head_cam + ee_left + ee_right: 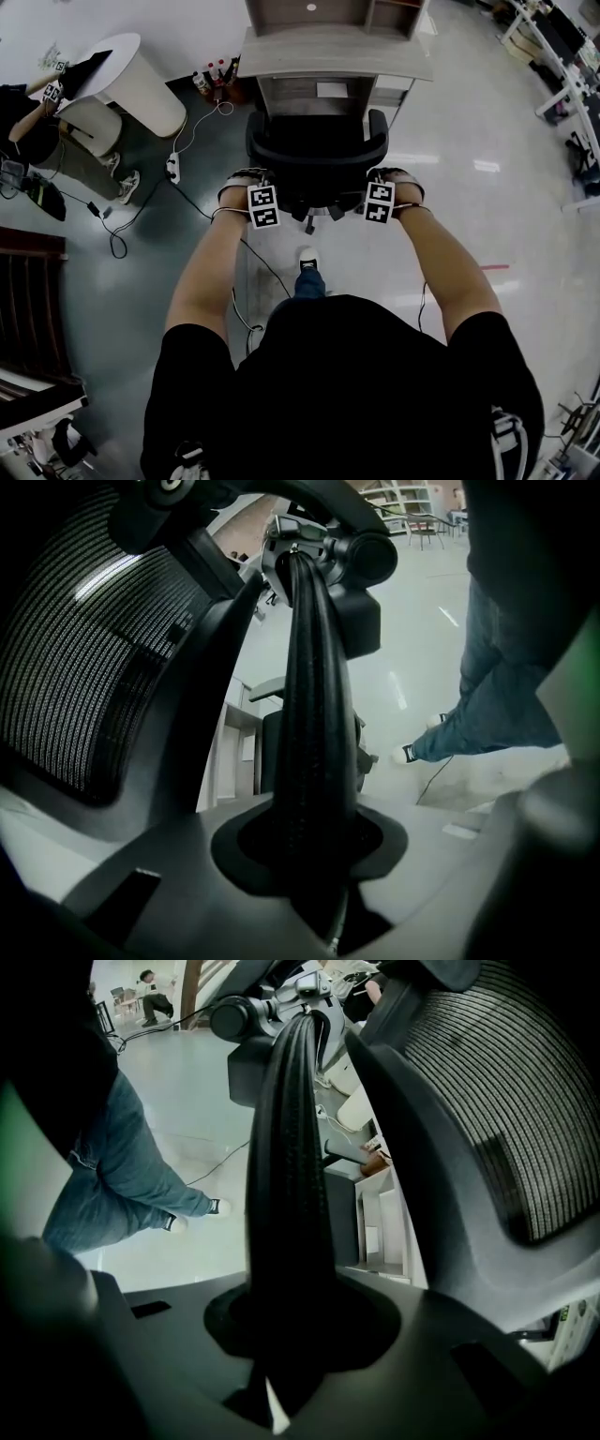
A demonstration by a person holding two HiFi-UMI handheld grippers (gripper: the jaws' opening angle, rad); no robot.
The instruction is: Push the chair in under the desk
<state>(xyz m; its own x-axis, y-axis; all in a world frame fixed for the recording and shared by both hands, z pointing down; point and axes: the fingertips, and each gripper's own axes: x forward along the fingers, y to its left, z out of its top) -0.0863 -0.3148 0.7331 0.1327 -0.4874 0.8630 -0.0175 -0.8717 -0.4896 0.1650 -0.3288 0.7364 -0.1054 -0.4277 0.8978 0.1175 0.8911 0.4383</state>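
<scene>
A black office chair [317,155] with a mesh back stands in front of the grey desk [328,47], its seat partly under the desk's front edge. My left gripper [251,180] is at the left rim of the backrest and my right gripper [386,178] at the right rim. In the left gripper view, the black backrest rim [317,714] runs up between the jaws, beside the mesh [84,667], and the left gripper [314,850] is shut on it. In the right gripper view, the right gripper [291,1330] is likewise shut on the rim [291,1176].
A white round table [131,80] stands at the upper left, with a seated person [37,131] beside it. A power strip and cables [172,169] lie on the floor left of the chair. Bottles [211,73] stand by the desk's left leg. Other desks [562,56] line the right.
</scene>
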